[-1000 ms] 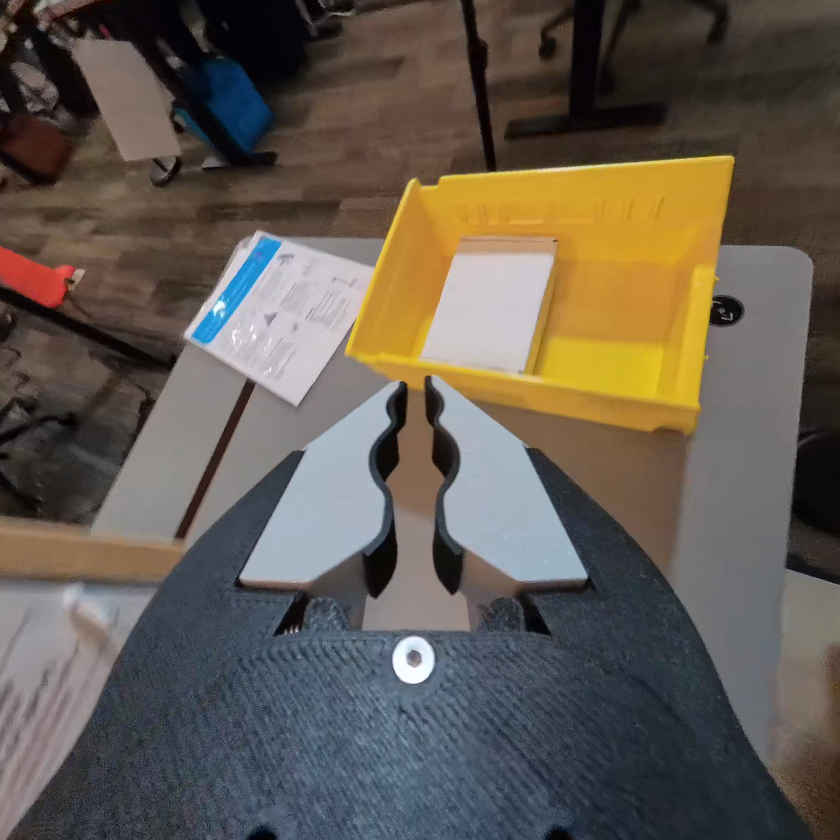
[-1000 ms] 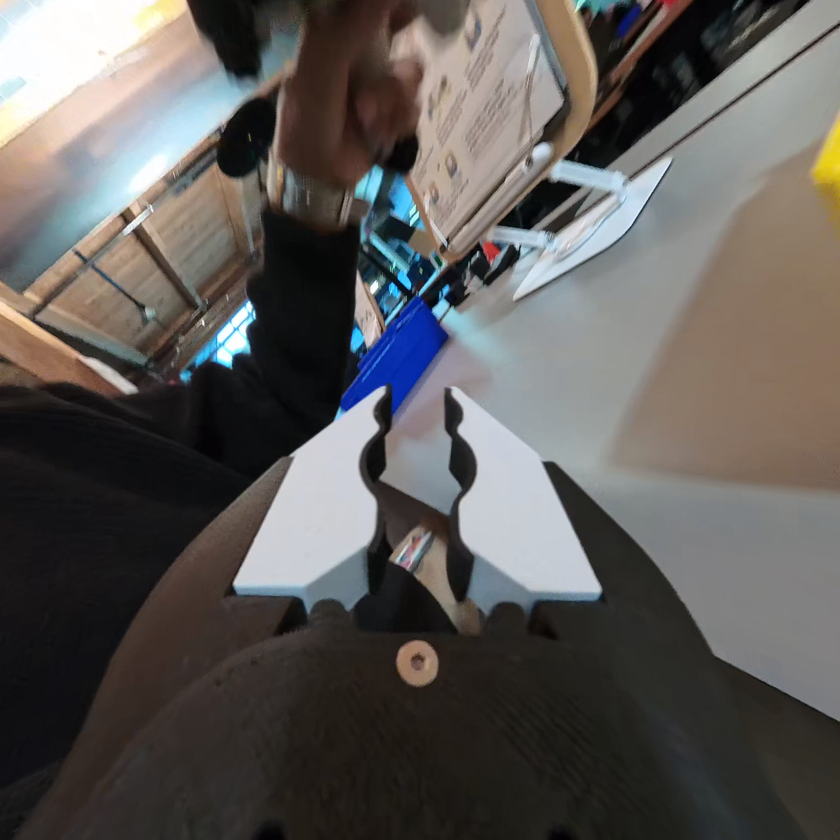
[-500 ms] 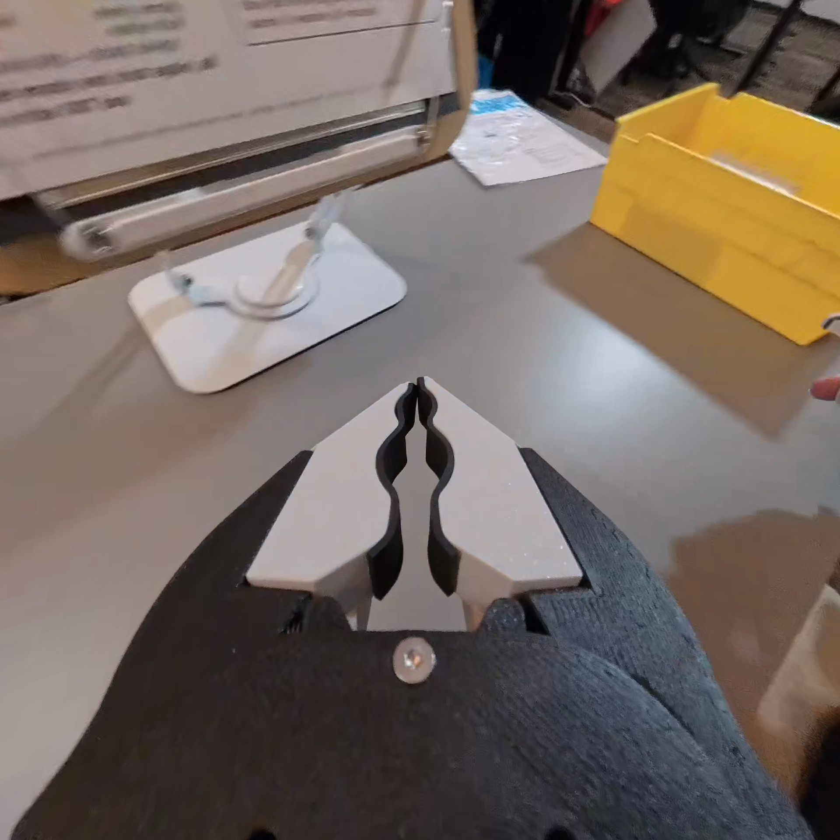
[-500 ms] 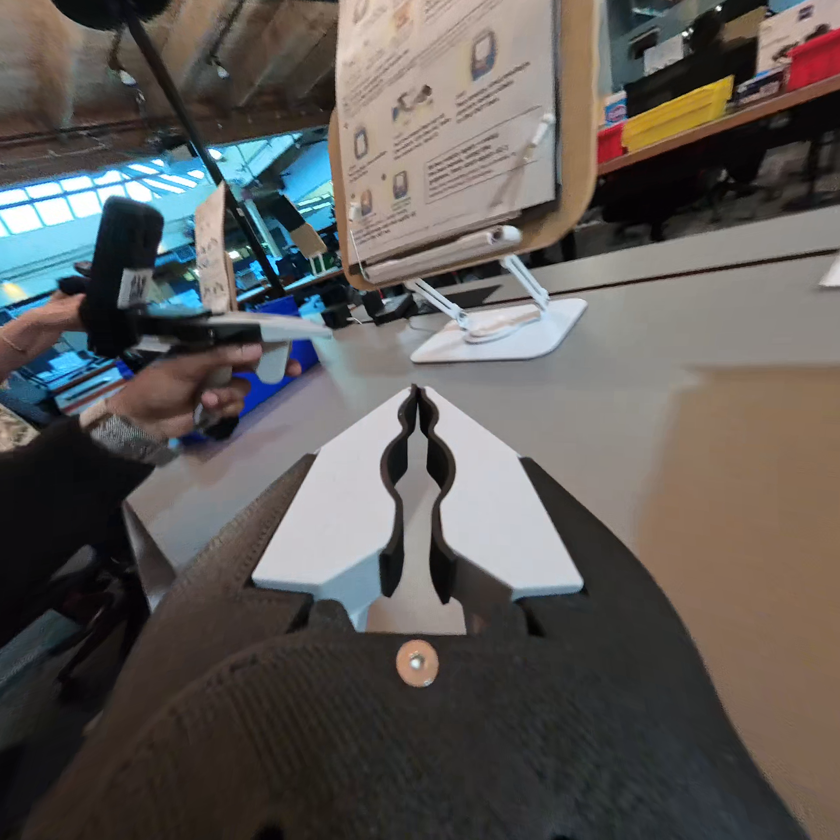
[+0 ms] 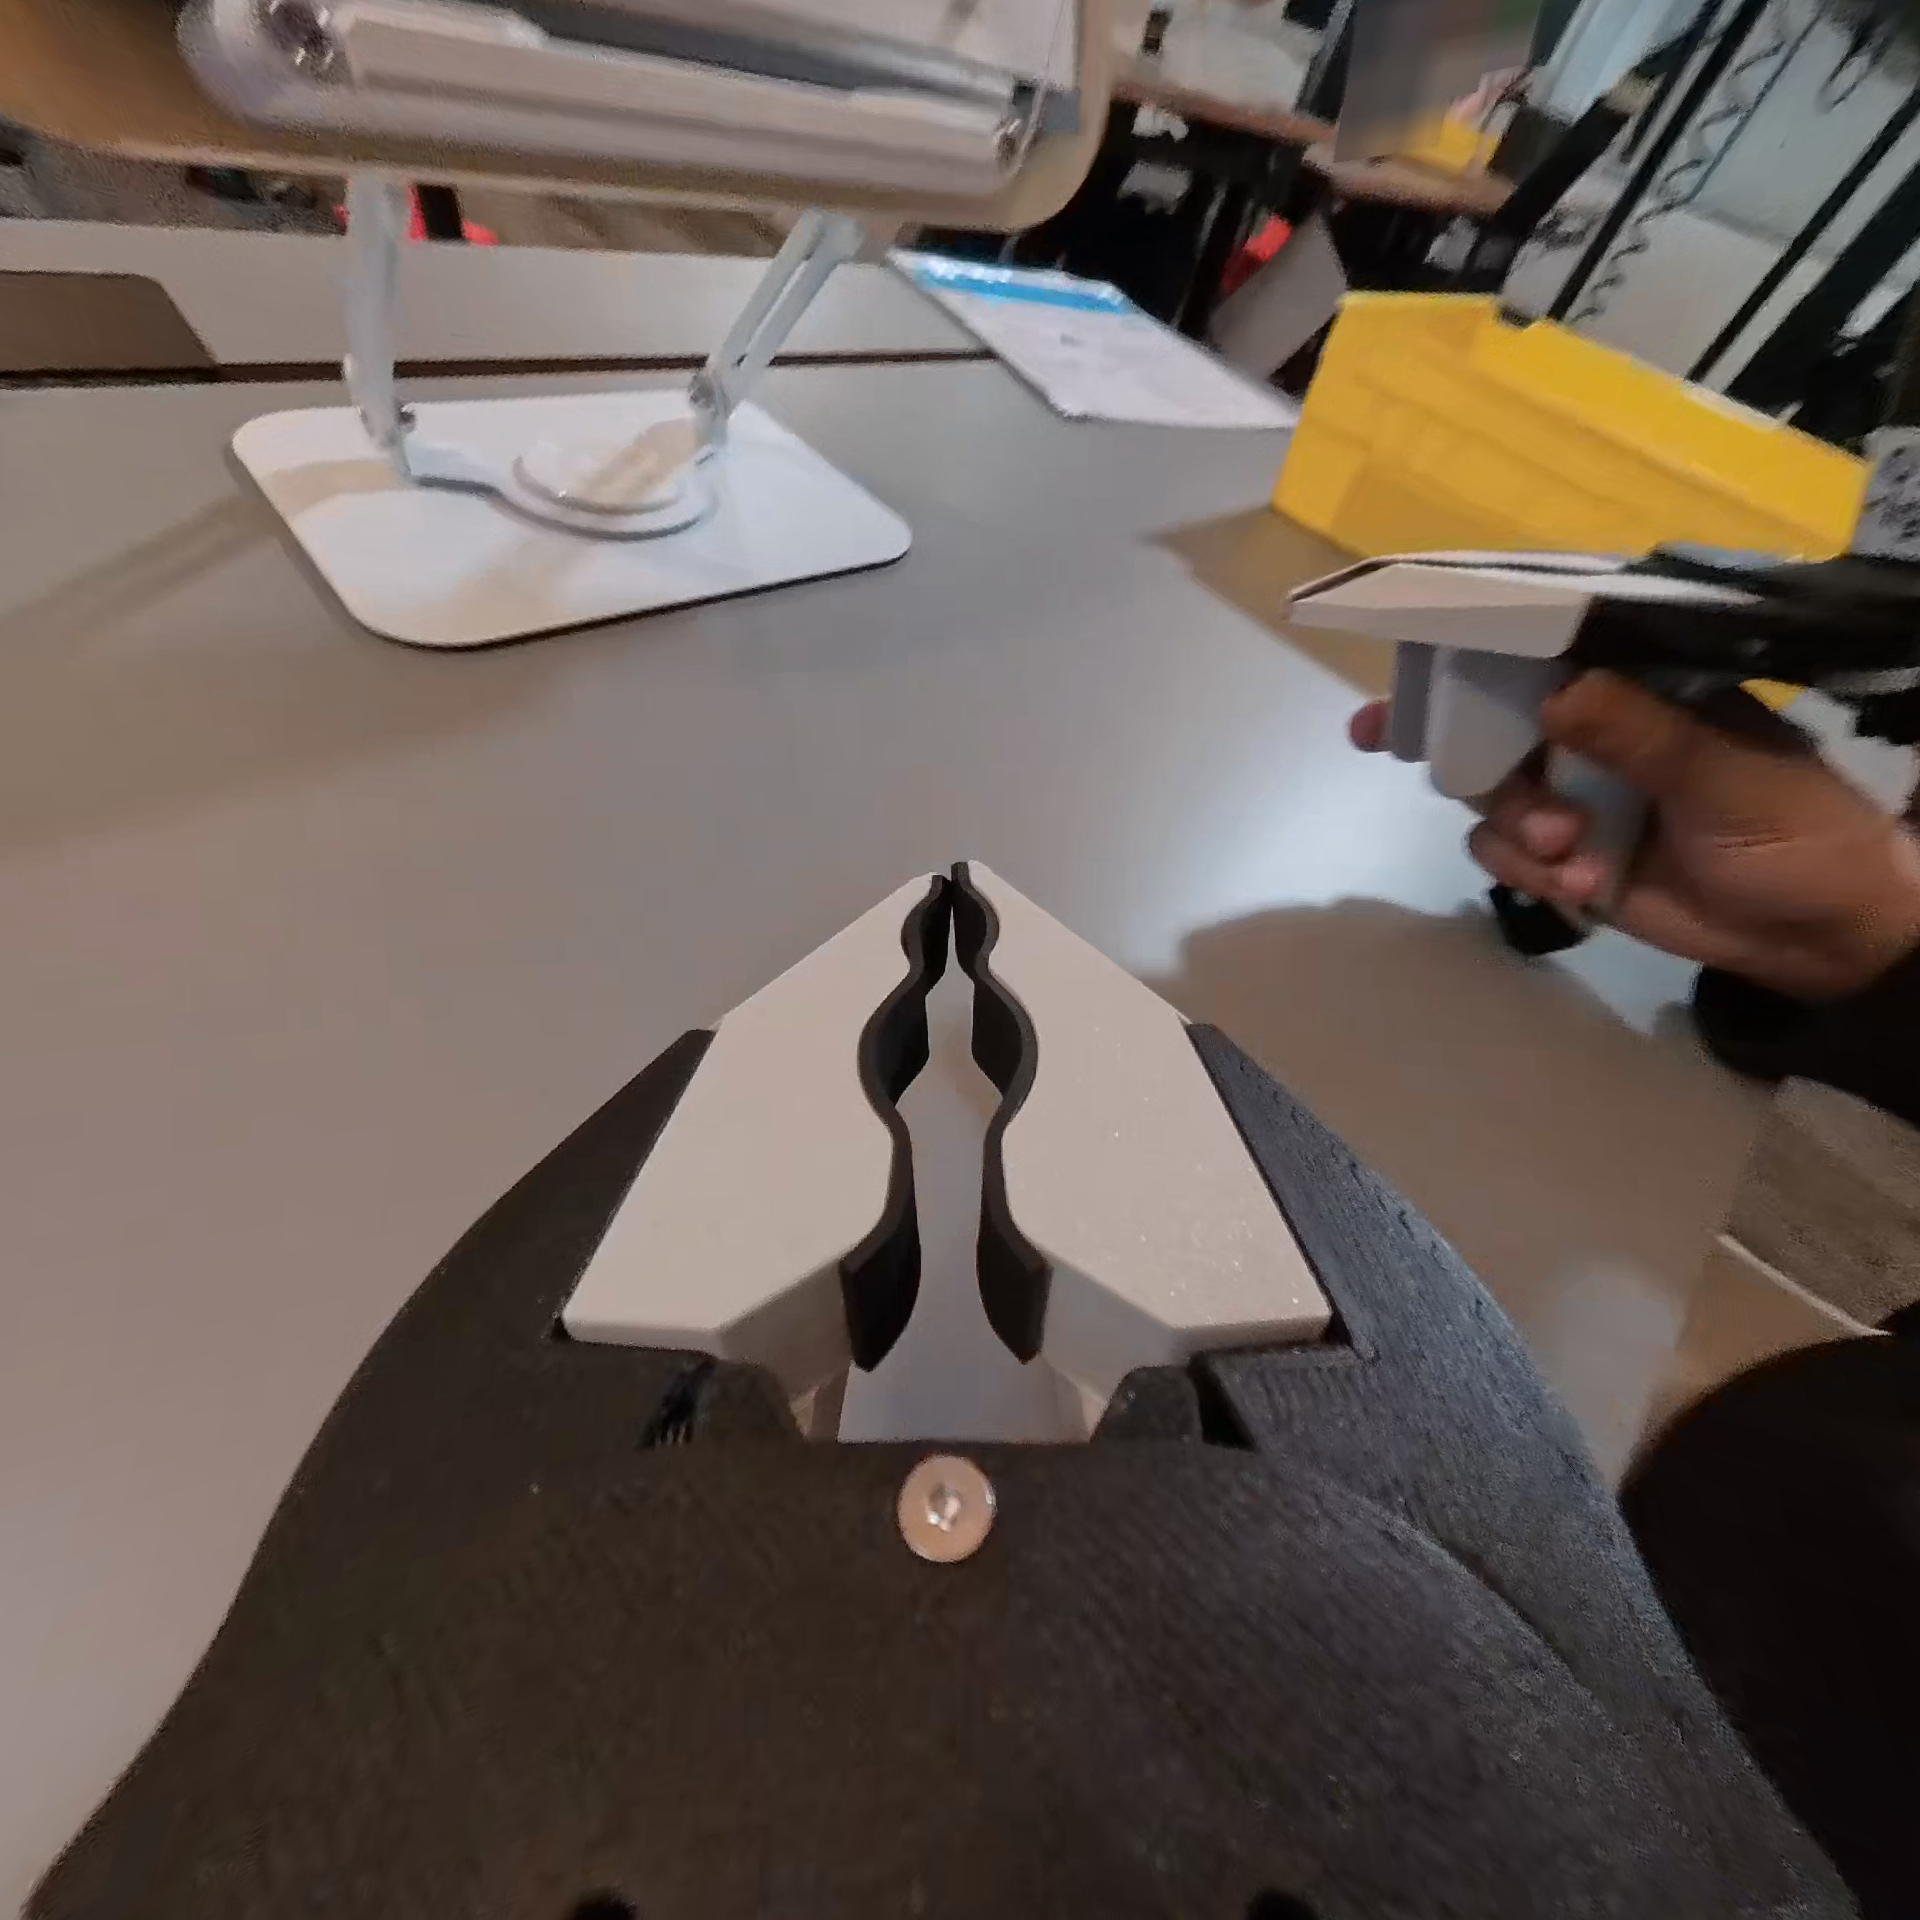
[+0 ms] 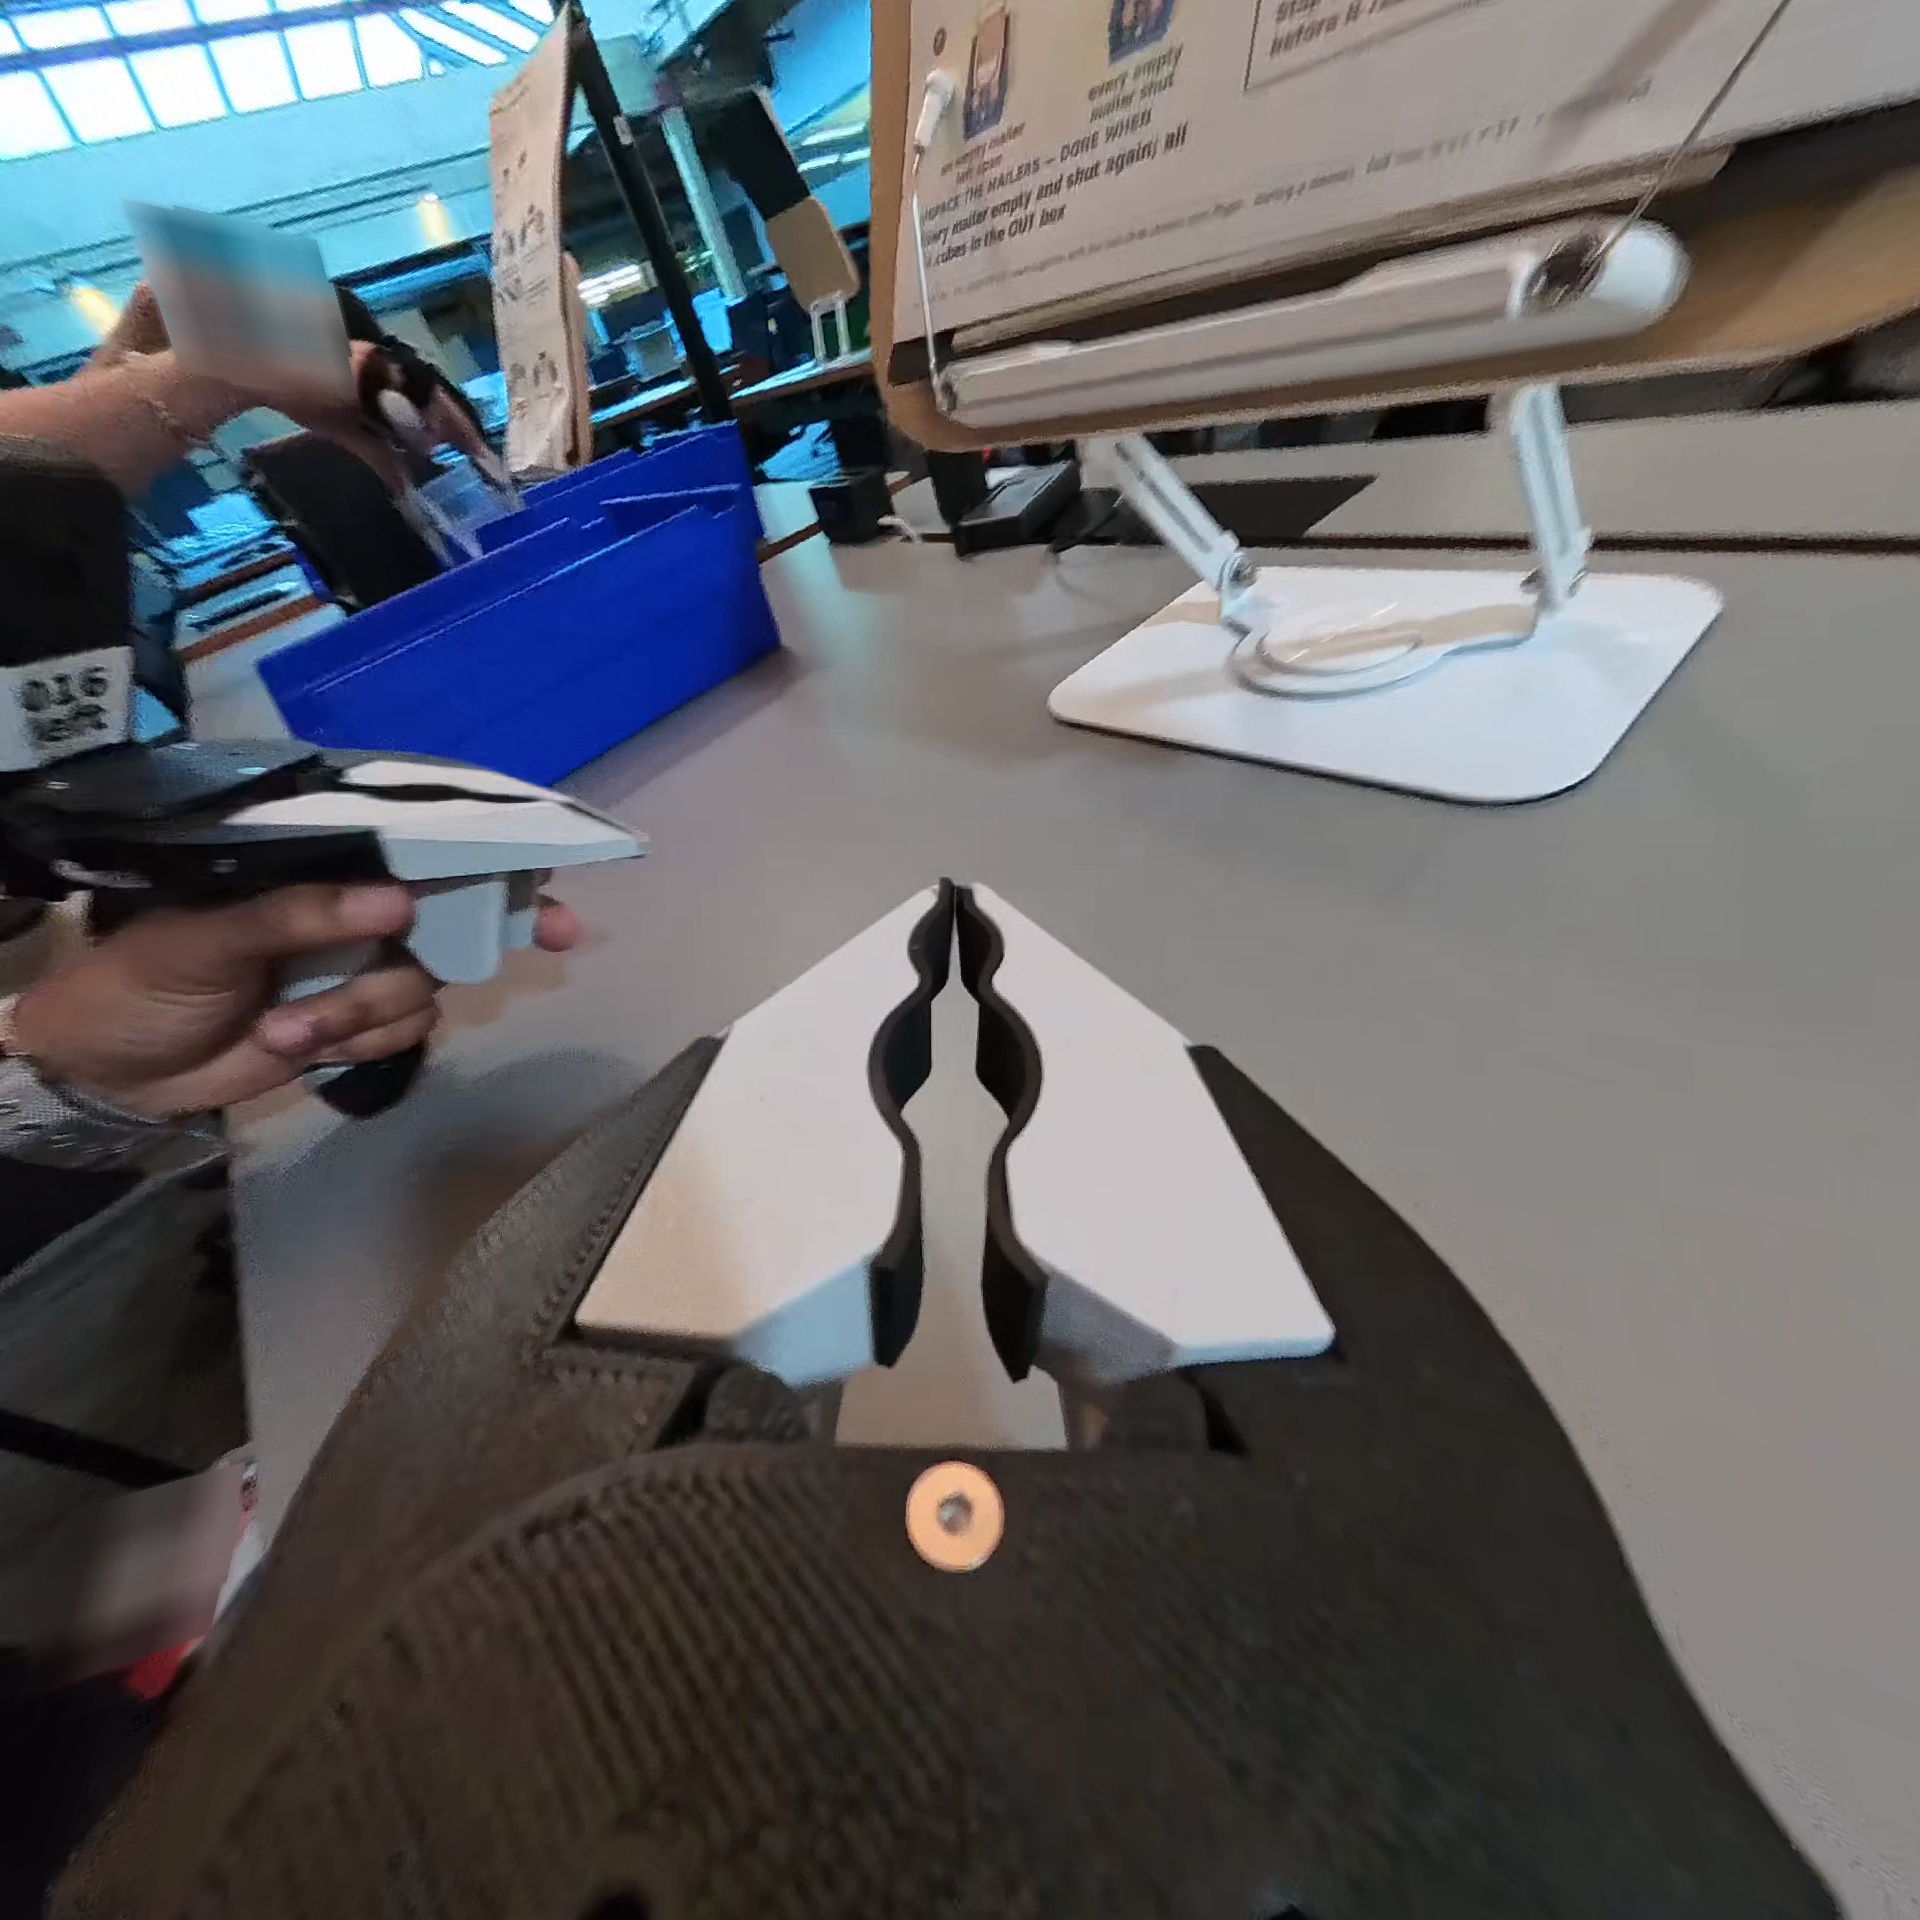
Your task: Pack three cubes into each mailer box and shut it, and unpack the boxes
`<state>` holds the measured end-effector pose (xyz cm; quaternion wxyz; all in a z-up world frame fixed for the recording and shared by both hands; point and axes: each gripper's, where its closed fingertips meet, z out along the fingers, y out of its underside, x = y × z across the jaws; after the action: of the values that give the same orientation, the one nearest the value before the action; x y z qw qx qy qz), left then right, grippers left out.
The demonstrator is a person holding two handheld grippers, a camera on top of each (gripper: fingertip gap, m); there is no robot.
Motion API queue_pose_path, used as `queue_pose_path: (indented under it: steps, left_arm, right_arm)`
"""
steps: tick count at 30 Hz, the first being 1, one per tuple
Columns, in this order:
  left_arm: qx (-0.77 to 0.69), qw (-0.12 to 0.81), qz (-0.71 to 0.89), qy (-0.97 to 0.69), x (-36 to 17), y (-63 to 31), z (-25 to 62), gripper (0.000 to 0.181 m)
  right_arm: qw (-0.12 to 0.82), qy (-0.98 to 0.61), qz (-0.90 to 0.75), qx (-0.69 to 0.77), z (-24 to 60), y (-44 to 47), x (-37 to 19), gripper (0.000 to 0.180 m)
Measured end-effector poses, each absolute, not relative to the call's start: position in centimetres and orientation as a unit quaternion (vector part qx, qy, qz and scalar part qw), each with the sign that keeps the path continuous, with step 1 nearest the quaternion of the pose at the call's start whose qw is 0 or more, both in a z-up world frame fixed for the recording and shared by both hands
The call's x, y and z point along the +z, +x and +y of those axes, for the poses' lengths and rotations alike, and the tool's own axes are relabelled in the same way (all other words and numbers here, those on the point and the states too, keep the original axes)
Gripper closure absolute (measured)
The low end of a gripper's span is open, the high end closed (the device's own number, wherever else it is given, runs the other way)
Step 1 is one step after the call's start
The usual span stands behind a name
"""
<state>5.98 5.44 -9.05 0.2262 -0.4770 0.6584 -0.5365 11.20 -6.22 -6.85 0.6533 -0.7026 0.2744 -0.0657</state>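
My left gripper (image 5: 953, 883) is closed, tips touching, nothing between them; it hangs low over the grey surface (image 5: 520, 831). My right gripper (image 6: 951, 896) is likewise closed and empty, tips meeting, over the same surface. Each gripper shows in the other's view: the right one (image 5: 1314, 594) at the right edge of the left wrist view, held in my right hand (image 5: 1704, 862); the left one (image 6: 623, 847) at the left edge of the right wrist view, held in my left hand (image 6: 208, 997). Both point toward the middle of the surface.

No mailer box or cube can be made out in either view. The yellow bin (image 5: 1538, 436) stands ahead and to the right of the left gripper, well apart from it; its inside is hidden from this low angle. The blue bin (image 6: 540, 644) stands ahead and to the left of the right gripper, inside also hidden.

Straight ahead of both grippers: a white document stand (image 6: 1382, 675) with a flat base, carrying an instruction sheet (image 6: 1299, 125). A printed sheet in a clear sleeve (image 5: 1091, 353) lies flat between the stand and the yellow bin. The surface between the grippers and the stand is bare.
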Motion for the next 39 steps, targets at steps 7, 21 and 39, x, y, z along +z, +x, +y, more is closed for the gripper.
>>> queue_pose_path:
  steps: [7, 21, 39]
  left_arm:
    - [-0.553, 0.207, 0.635, -0.497, -9.4, 6.2, 6.5, 0.181]
    - [-0.603, 0.329, 0.526, -0.501, -2.2, 7.1, 10.9, 0.162]
    - [-0.426, 0.219, 0.143, -0.866, -8.2, 4.2, 45.7, 0.126]
  right_arm:
    - [0.635, -0.725, 0.267, -0.012, -5.5, 8.9, -7.9, 0.18]
    - [0.629, -0.734, 0.253, -0.032, -7.3, 7.7, -6.9, 0.176]
    - [0.643, -0.704, 0.301, -0.013, -8.6, 8.6, -6.7, 0.174]
